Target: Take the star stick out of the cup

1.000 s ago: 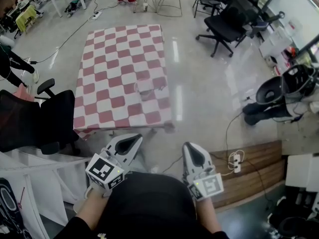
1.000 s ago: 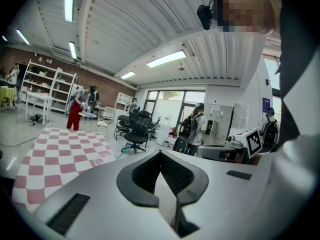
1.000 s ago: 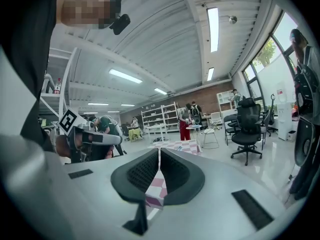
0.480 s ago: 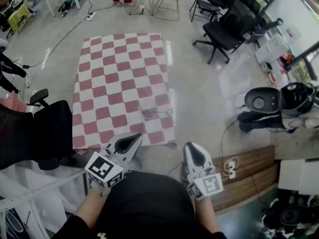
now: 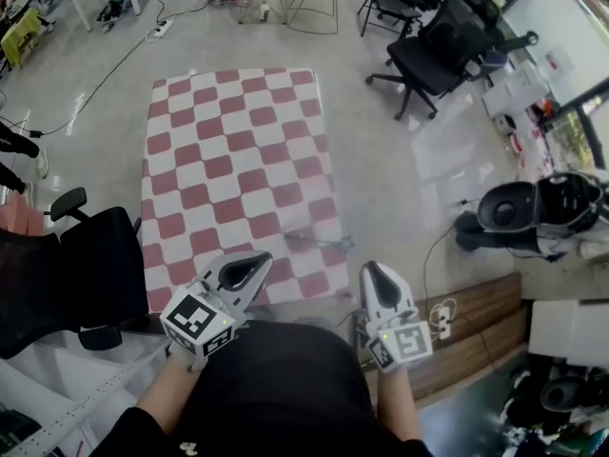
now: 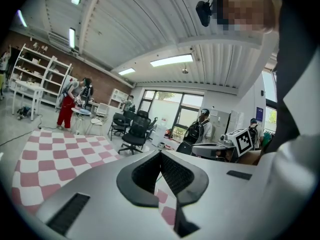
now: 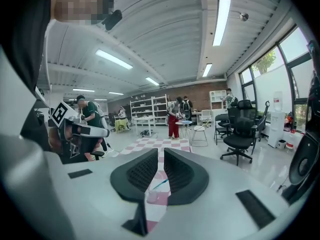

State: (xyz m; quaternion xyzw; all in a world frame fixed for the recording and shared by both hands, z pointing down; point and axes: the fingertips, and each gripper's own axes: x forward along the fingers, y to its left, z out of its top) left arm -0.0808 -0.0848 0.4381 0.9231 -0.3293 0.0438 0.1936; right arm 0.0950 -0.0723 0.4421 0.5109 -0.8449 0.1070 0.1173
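Both grippers are empty on my feeds. The left gripper (image 6: 161, 156) has its jaws shut tip to tip, with nothing between the ribbed pads. The right gripper (image 7: 161, 154) is closed down to a thin slit, also holding nothing.

Looking through that slit, I see the cup (image 7: 153, 196) ahead of the right jaws and well short of contact. It is small and translucent, with a pinkish tint from the cloth under it. The star stick (image 7: 161, 184) is a thin teal rod that sits in the cup and slants up to the right. Its star end is too small for me to make out.

From the head view, the cup stands near the edge of the red-and-white checked table (image 5: 228, 160), beyond both jaw tips and between the two grippers.
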